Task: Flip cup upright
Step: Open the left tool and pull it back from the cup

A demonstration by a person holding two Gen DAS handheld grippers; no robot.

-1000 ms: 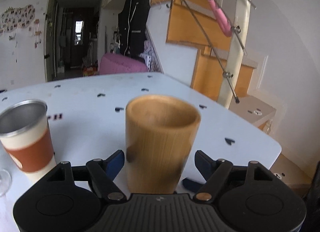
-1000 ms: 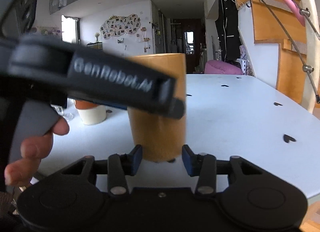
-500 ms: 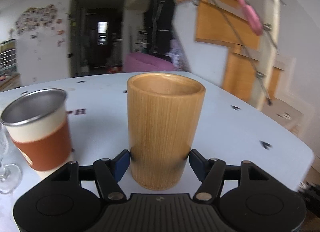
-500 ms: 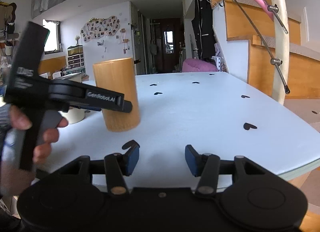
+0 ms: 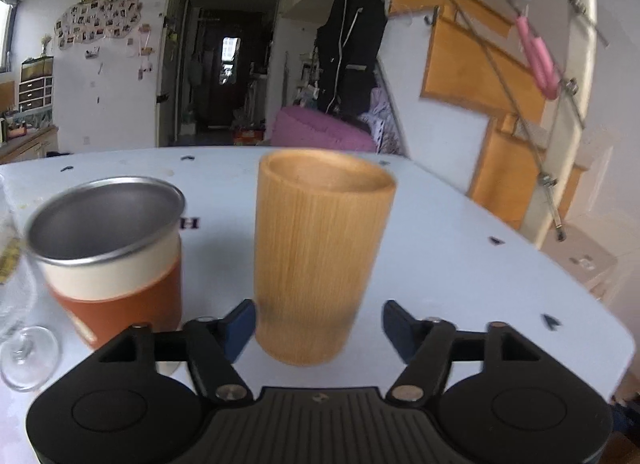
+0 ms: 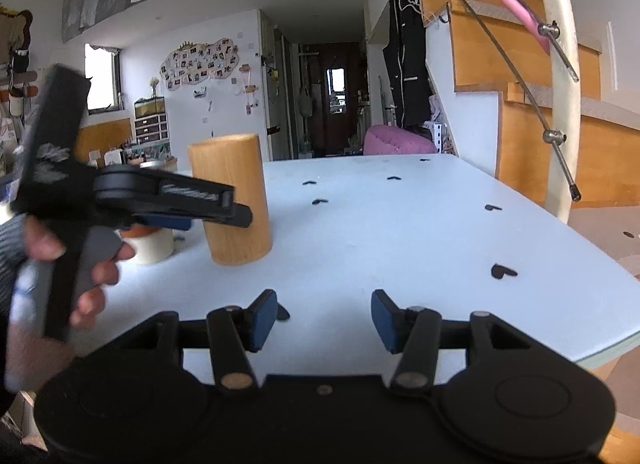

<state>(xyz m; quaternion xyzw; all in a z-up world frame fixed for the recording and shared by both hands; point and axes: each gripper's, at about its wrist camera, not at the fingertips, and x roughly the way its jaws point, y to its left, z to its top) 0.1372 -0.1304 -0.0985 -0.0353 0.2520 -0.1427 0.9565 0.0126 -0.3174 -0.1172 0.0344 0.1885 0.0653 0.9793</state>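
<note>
Left wrist view shows the wooden cup [image 5: 320, 256] standing upright on the pale blue table [image 5: 460, 264], mouth up, between the fingers of the left gripper [image 5: 319, 326]. The fingers are spread: the left pad [image 5: 240, 326] is just beside the cup wall, and the right pad [image 5: 396, 326] stands clearly apart from it. At about 9 o'clock from the cup a steel tumbler with an orange sleeve [image 5: 116, 260] stands near it, and a wine glass [image 5: 24, 344] is at the far left edge.

From the right wrist view, the cup [image 6: 232, 200] is at about 11 o'clock, well apart from the right gripper [image 6: 324, 320], whose fingers are also spread with nothing between them. A hand [image 6: 92, 264] holds the left gripper [image 6: 236, 216] at the side of the cup.

Half a second ago the left fingers were pressed against both sides of the cup; now they have opened. The right gripper was already drawn back from the cup, and the cup looks a little farther now.
</note>
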